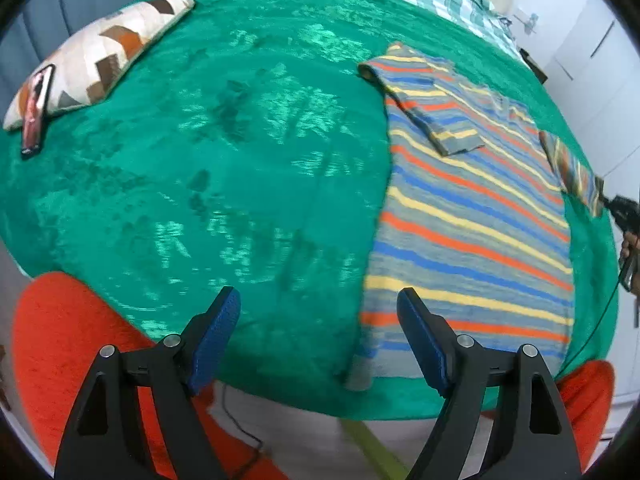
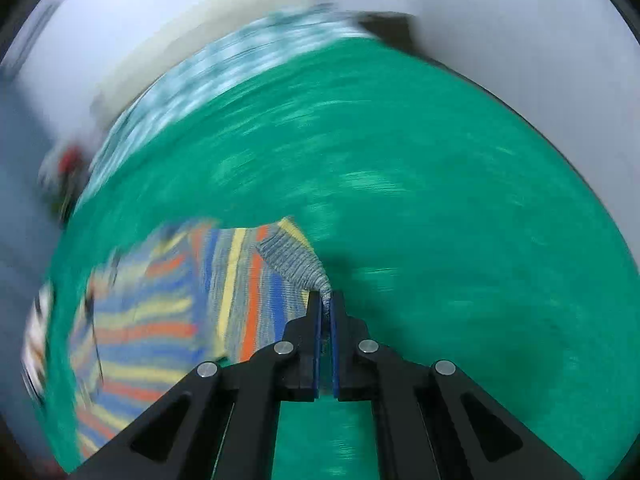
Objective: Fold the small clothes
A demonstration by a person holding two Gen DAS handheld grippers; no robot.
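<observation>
Striped knit shirt (image 1: 472,216), grey with orange, blue and yellow bands, lies flat on the green plush bedspread (image 1: 240,140).
Left wrist view: the left gripper (image 1: 318,320) hovers near its hem, fingers spread, likely ready to grab. Right wrist view: the right gripper (image 2: 325,300) pinches the sleeve cuff (image 2: 304,264), probably to fold it inward.

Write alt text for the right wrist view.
The right gripper has its jaws shut on the grey ribbed cuff of a striped shirt, lifting that sleeve above a green blanket. The shirt, striped in blue, orange and yellow, trails to the lower left. The background is smeared by motion blur.
</observation>
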